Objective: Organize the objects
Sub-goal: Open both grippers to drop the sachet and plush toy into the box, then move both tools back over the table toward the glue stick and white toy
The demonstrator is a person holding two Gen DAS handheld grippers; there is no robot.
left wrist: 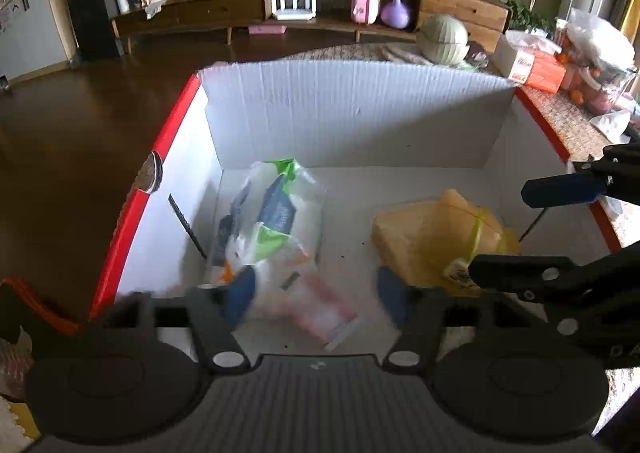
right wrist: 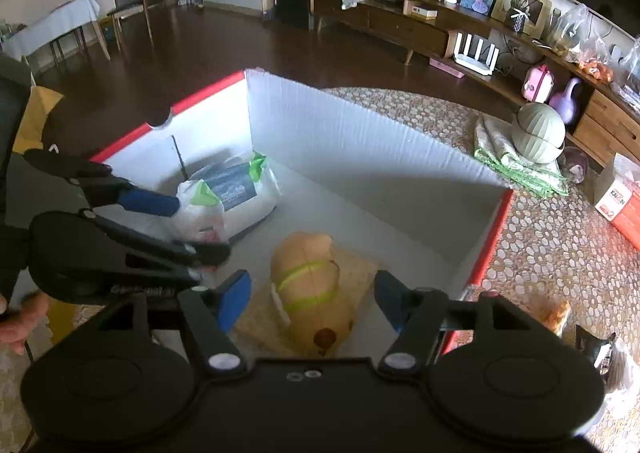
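Left wrist view: left gripper (left wrist: 316,299) spread over the plastic bag (left wrist: 272,229) in the box (left wrist: 360,109); right gripper (right wrist: 310,303) spread above the yellow bundle (right wrist: 310,285). Both look placed; next, likely fetching tabletop (right wrist: 540,245) items.

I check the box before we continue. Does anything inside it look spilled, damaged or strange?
Small dark crumbs lie scattered on the white floor of the box, between the clear plastic bag and the yellow bundle. One side wall has a dark slit, like a cut. Nothing else stands out.
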